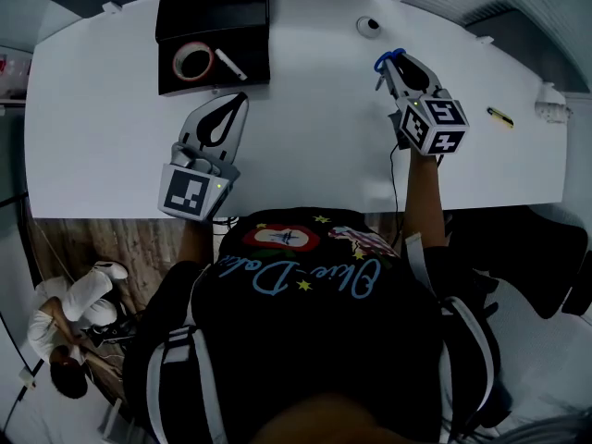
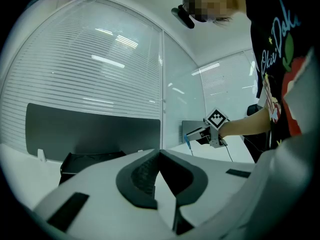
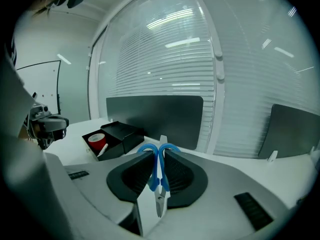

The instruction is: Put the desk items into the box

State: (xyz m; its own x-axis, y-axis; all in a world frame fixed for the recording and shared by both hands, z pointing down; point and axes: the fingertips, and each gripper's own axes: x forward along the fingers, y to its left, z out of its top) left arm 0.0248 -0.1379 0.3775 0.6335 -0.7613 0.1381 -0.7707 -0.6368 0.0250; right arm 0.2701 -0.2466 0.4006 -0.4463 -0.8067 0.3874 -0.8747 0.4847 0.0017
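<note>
Tape [image 1: 193,61] and marker [image 1: 229,64] are in the box [image 1: 213,83], right gripper [image 1: 392,67] pinches blue scissors [image 3: 160,204] (left gripper [image 1: 239,102] closed up, empty), yellow item [image 1: 500,117] not boxed yet.

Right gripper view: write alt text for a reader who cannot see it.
The right gripper grips blue-handled scissors between its pads, handles away from the camera, over a white desk. At left, an open black box contains a red tape roll and a white marker. Window blinds fill the background.
</note>
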